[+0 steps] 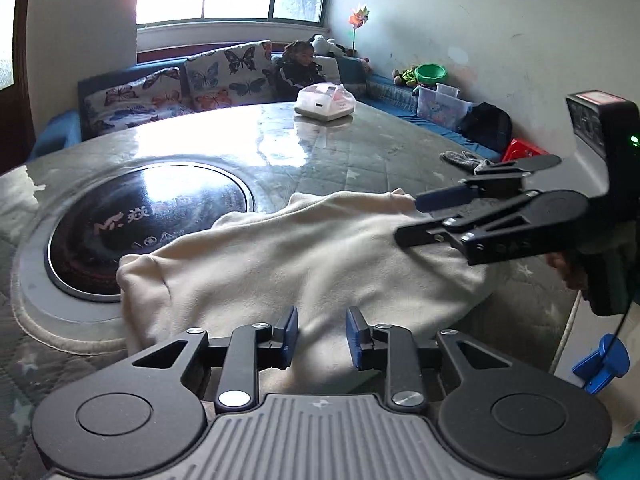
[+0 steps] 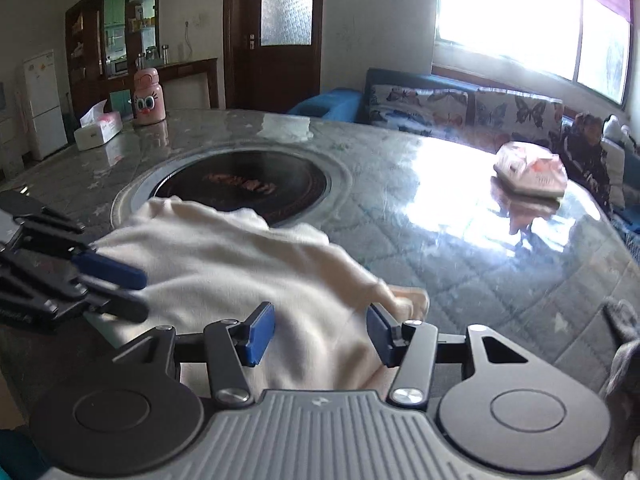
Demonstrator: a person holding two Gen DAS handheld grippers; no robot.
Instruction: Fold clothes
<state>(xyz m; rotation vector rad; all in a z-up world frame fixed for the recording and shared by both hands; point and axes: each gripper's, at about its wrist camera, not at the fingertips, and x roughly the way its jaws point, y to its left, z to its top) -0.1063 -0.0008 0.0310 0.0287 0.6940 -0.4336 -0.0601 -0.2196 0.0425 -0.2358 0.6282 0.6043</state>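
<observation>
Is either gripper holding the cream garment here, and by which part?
Neither: the left gripper and right gripper stand open above the cream garment, pads not pressing it.

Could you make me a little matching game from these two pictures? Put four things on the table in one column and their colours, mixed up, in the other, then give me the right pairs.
Things:
1. garment lying at the near edge of the table
2. cartoon-faced bottle at the far side
3. round hob plate set into the tabletop
4. tissue box beside the bottle

Colours:
A. glossy black
B. white
C. cream
D. pink

Right pairs: 1-C, 2-D, 3-A, 4-B.
</observation>
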